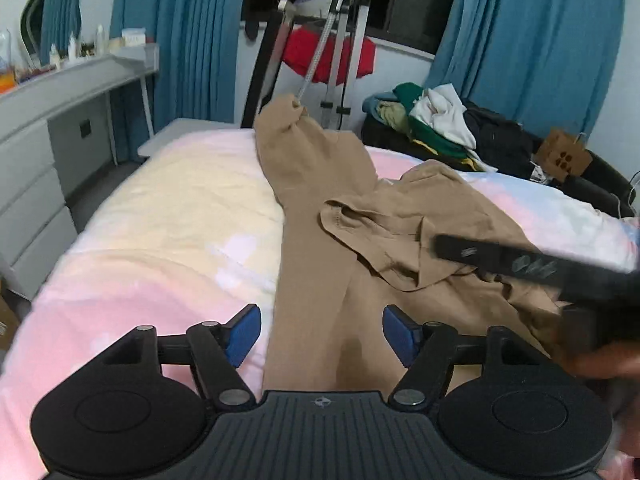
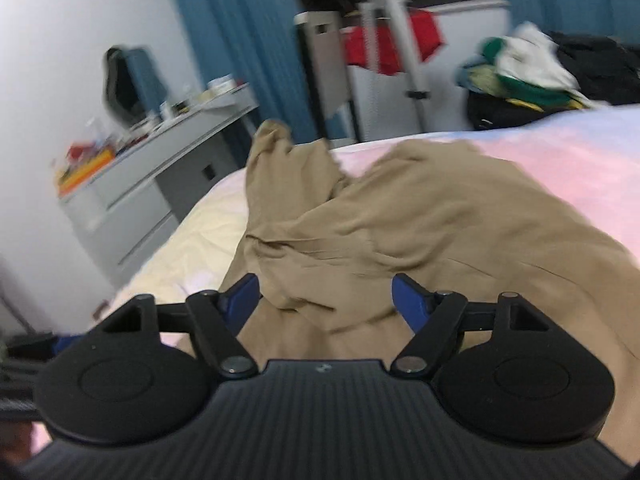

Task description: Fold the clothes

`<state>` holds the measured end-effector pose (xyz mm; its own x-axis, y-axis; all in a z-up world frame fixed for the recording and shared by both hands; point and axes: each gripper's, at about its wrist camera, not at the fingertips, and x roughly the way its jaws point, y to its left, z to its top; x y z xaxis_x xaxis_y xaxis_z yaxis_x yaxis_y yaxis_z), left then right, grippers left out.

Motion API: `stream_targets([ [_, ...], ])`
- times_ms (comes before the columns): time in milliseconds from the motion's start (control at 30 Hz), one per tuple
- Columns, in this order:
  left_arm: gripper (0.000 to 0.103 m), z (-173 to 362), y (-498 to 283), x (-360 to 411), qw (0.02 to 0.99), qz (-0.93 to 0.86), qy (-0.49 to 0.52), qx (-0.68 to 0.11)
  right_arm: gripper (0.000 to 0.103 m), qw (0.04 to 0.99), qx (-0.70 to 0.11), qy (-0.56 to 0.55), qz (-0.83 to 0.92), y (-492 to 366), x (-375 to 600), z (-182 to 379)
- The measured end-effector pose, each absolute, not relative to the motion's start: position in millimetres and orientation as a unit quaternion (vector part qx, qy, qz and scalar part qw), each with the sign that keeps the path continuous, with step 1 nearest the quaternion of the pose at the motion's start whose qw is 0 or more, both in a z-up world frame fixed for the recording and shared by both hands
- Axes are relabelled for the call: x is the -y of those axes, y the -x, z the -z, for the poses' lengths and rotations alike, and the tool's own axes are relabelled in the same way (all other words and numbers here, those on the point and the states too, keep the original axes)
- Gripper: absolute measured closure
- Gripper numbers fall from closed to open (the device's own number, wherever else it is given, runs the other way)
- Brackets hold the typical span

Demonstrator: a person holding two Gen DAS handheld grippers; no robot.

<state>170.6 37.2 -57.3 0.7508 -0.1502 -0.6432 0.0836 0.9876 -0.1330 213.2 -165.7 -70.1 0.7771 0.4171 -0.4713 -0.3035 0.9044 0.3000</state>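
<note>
Tan cloth fills the middle of the left wrist view: a tan garment point(image 1: 320, 240) lies crumpled on the bed point(image 1: 160, 216), which wears a pastel cover of pink, cream and pale blue. One long part of the garment runs from the near edge up toward the far end of the bed, and a rumpled fold with a stitched hem lies across it to the right. The left gripper point(image 1: 322, 336) hangs over the near part of the garment with its jaws well apart; the blue pads point(image 1: 244, 334) have cloth showing under the gap between them but press on nothing. At the right edge the right gripper point(image 1: 560, 276) crosses the view as a dark blur above the garment. Beyond the bed stand a metal rack point(image 1: 340, 52) with a red cloth point(image 1: 332, 56) on it, teal curtains point(image 1: 180, 40), a grey counter point(image 1: 72, 80) with drawers and small bottles, and a pile of clothes point(image 1: 440, 120) in green, white and black.

The right wrist view is blurred. The right gripper point(image 2: 326, 300) stands over the bunched middle of the tan garment point(image 2: 400, 216), jaws wide apart, a fold of cloth lying just below the gap and neither pad closed on it. The bed point(image 2: 560, 152), grey counter point(image 2: 168, 136) and pile of clothes point(image 2: 528, 68) show behind.
</note>
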Motion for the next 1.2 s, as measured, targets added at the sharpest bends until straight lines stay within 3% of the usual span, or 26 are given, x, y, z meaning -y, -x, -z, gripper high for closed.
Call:
stream_targets([
  [133,0.034,78.5,-192.2,-41.2,0.934,0.054,0.050,-0.350,0.028,0.946,-0.253,-0.040,-0.198,-232.7,143.6,90.4],
  [333,0.034,100.8,-206.5,-58.2,0.925,0.066,0.073,-0.366,0.028,0.942,-0.290,0.000,-0.170,-259.5,124.4,111.8],
  [367,0.034,101.8,-207.3,-60.3,0.925,0.066,0.079,-0.367,0.034,0.943,-0.289,0.008,-0.166,-259.2,122.6,111.6],
  [467,0.034,101.4,-205.9,-62.8,0.925,0.070,0.088,-0.363,0.082,0.948,-0.285,0.030,-0.136,-258.3,121.4,106.6],
  [567,0.034,99.0,-200.4,-59.8,0.928,0.067,0.083,-0.357,0.092,0.950,-0.285,0.013,-0.125,-256.7,134.5,99.8],
  [1000,0.034,91.8,-173.9,-49.9,0.939,0.064,0.069,-0.332,0.093,0.974,-0.211,-0.082,-0.009,-207.5,237.5,28.8],
  [1200,0.034,91.2,-168.0,-47.8,0.941,0.078,0.072,-0.321,0.094,0.947,-0.181,-0.218,0.149,-180.2,361.4,22.6],
])
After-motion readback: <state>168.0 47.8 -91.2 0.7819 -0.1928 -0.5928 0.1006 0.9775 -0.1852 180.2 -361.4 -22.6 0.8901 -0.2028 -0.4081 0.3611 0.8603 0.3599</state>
